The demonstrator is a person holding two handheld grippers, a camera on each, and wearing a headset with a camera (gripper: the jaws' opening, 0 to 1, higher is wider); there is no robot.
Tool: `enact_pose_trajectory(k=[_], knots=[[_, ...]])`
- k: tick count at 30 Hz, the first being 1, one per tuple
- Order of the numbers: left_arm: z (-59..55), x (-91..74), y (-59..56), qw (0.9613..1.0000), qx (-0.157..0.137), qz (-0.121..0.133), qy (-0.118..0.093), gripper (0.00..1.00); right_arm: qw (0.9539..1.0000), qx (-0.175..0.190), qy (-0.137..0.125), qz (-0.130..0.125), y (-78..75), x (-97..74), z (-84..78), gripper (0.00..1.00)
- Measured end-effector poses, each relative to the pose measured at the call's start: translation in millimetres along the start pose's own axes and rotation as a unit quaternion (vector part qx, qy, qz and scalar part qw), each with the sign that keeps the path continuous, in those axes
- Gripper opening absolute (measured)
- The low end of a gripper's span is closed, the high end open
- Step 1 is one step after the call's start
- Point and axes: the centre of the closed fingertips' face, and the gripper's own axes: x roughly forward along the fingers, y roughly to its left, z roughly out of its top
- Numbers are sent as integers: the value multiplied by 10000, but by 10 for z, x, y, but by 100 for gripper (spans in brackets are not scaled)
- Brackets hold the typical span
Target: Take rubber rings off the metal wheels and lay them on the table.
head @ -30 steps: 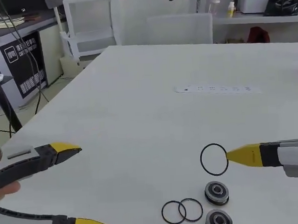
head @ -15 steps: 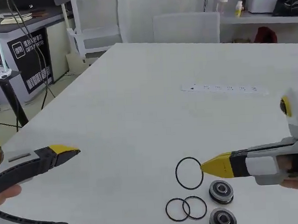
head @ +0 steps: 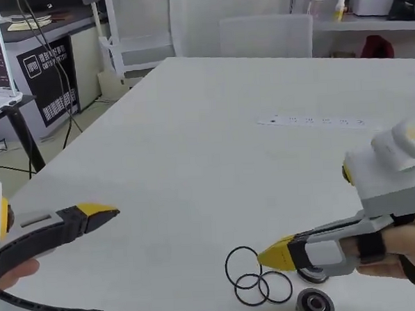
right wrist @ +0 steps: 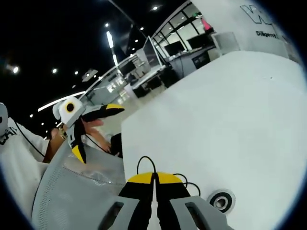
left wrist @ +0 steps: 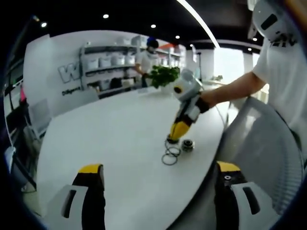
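- Step in hand, as I read it: laying a removed ring down. The right hand-held gripper [head: 274, 256], at the lower right of the head view, is pinching a thin black rubber ring [head: 241, 248], with its jaws closed to a slit on the ring's edge.
- The held ring is sticking out beyond the jaw tips toward the left of the frame. It is sitting just up and left of two more black rubber rings [head: 263, 289], which are lying overlapped on the white table [head: 192, 128]. Whether the held ring is touching the table: cannot tell.
- Orientation: being round, the ring is showing no long axis. Its open face is reading near-circular to the head camera, so I judge its plane nearer flat than on edge. The pinch is sitting on its right side.
- One round metal wheel [head: 314, 302] is lying flat, bore up, at the bottom edge. A second metal wheel [head: 312, 275] is lying partly hidden under the right gripper. Whether either is carrying a ring: cannot tell.
- The left hand-held gripper [head: 112, 265], at the lower left, is holding nothing, with its jaws spread wide, well apart from the work.
- Next move, in my judgement: parting the right jaws to drop the ring beside the other two, then going to a wheel to check it for a remaining ring.
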Motion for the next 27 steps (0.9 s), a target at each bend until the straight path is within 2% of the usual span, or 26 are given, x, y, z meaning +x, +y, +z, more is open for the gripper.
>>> enact_pose_trajectory(k=[16,21,27], knots=[[-47,-5,-14,10000,-53,8,67,97,9992,158,365,-80,-174,314,-175,0],[-38,-9,7,10000,-59,37,61,96,9981,132,550,-231,-258,361,-263,0],[-52,26,-15,9999,-37,-27,124,96,9980,275,479,-293,-300,376,-247,0]])
